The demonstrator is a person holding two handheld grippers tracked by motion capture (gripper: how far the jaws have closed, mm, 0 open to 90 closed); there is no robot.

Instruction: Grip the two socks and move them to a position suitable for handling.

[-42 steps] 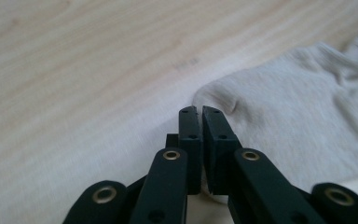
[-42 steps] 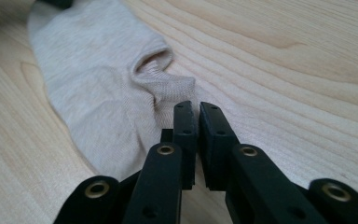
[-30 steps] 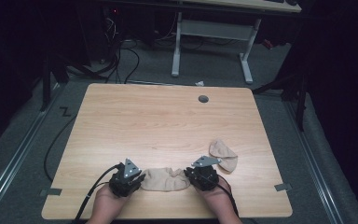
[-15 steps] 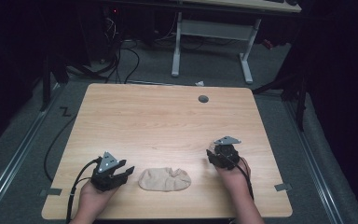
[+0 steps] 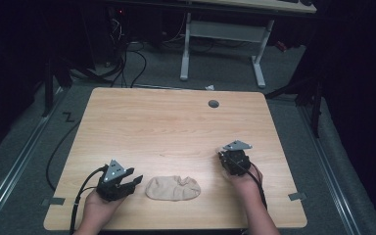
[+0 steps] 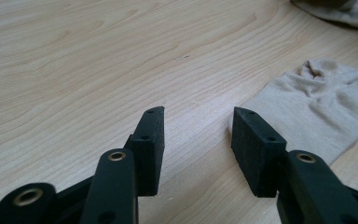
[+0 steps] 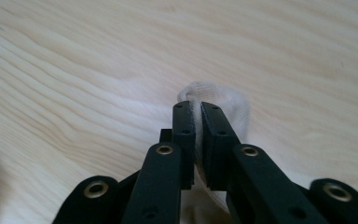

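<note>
A folded beige sock [image 5: 173,188] lies flat near the table's front edge, between my two grippers. My left gripper [image 5: 136,180] rests just to its left, open and holding nothing. In the left gripper view the jaws [image 6: 198,112] stand apart over bare wood, with that sock [image 6: 321,107] off to the right. My right gripper [image 5: 232,160] sits over a second beige sock. Its jaws [image 7: 198,105] have just been closing and now pinch a fold of that second sock [image 7: 235,105]. An edge of the second sock [image 6: 340,9] also appears far off in the left gripper view.
The wooden table [image 5: 176,127] has a round cable hole [image 5: 213,104] near its far edge. Cables trail from both grippers over the front edge. A white desk frame [image 5: 223,39] stands on the floor beyond the table.
Both grippers left the middle sock and moved apart. The left one opened and drew to the left. The right one went right to the second sock and shut on it.
</note>
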